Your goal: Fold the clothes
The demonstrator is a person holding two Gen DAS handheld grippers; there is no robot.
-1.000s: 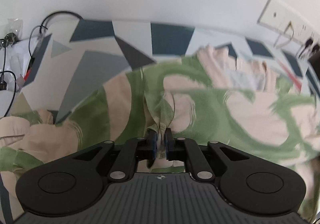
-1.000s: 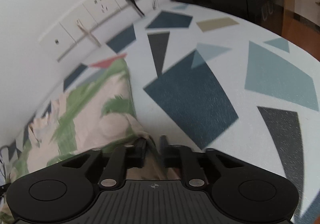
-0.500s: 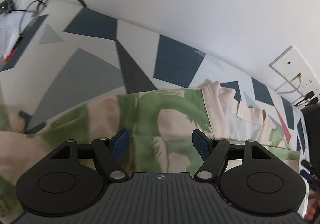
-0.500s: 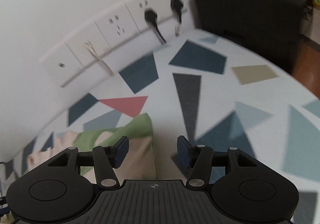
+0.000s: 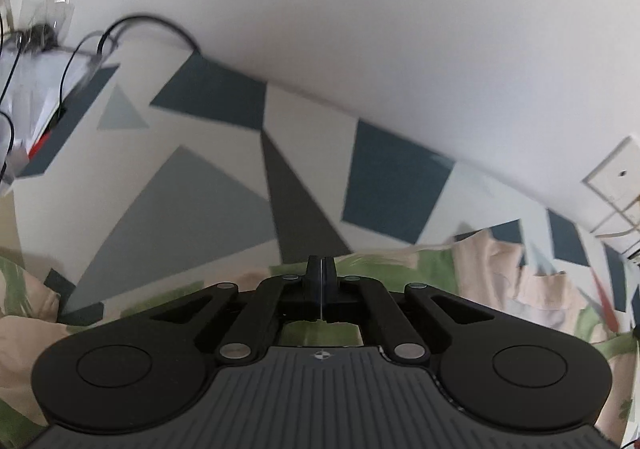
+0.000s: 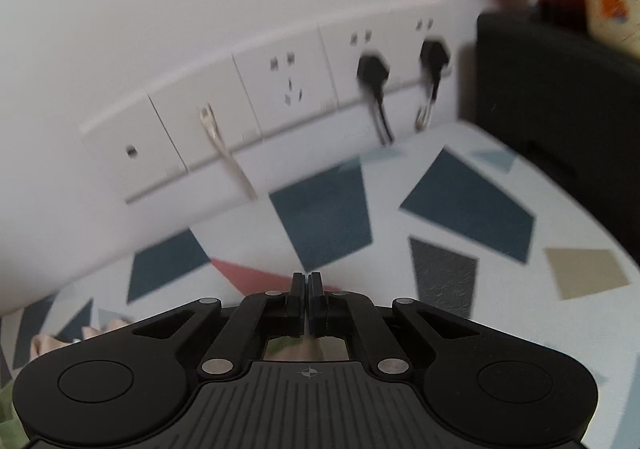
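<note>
Setting: indoor room, looks domestic; exact room type can't tell.
Surface: tabletop w/ patterned cloth (image 6: 460, 205), geometric patches in blue, grey, tan, red on white.
Wall: plain white (image 5: 360, 29), table pushed against it.
Power: row of wall sockets (image 6: 280, 89), two black plugs (image 6: 372, 69) in.
Clutter: loose black cables (image 5: 152, 23) at far left corner.
Laundry: green/cream garment (image 5: 500, 269) lying on cloth.

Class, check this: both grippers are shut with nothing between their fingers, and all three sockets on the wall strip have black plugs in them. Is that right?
Not quite. The right wrist view shows only two black plugs in the wall strip; the socket left of them is free. The left gripper and right gripper are indeed shut on nothing.
</note>
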